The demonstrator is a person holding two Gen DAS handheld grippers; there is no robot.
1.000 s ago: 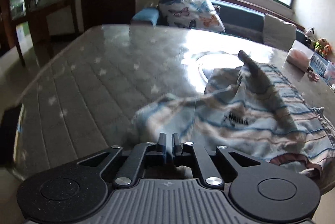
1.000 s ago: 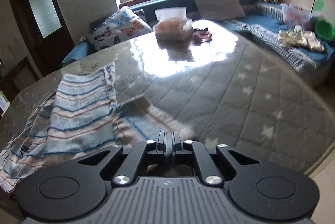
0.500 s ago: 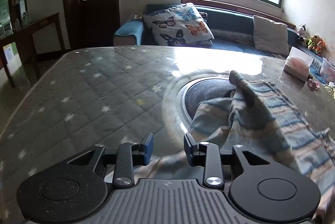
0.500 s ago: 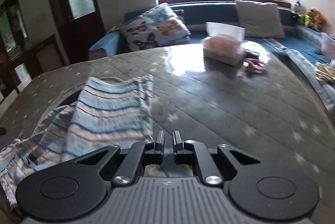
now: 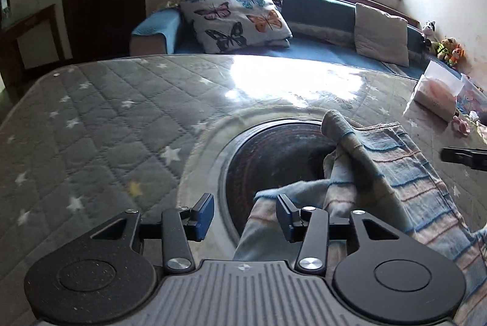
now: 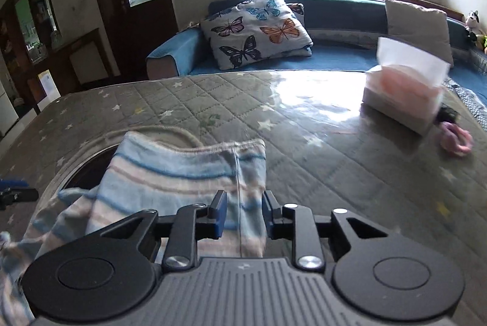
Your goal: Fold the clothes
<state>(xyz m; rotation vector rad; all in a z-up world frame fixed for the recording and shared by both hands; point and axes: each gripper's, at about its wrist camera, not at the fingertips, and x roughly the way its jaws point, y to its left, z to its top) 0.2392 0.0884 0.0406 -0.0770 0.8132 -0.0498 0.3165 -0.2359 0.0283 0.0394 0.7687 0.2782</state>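
So your striped garment (image 6: 182,182) was lying on the bench (image 5: 100,125), partly draped over that round dark inset in the middle, with one flap already laid back over the rest so it looked doubled up on its right half. Both your jaws were spread apart with nothing pinched in them. Your right gripper (image 6: 242,214) sat right over the garment's near right edge, the side seam running straight out from between the jaws toward the far hem, so the long axis pretty much lined up with where you were pointing. Your left gripper (image 5: 245,216) was off the garment's left edge: the cloth lay mostly to its right, only the near-left corner poking up by the right-hand jaw, and there's a twisted ridge of fabric rising further out. I'd say your right hand was the nearer one for any grab, though the blur makes it hard to tell how many layers sat under it.
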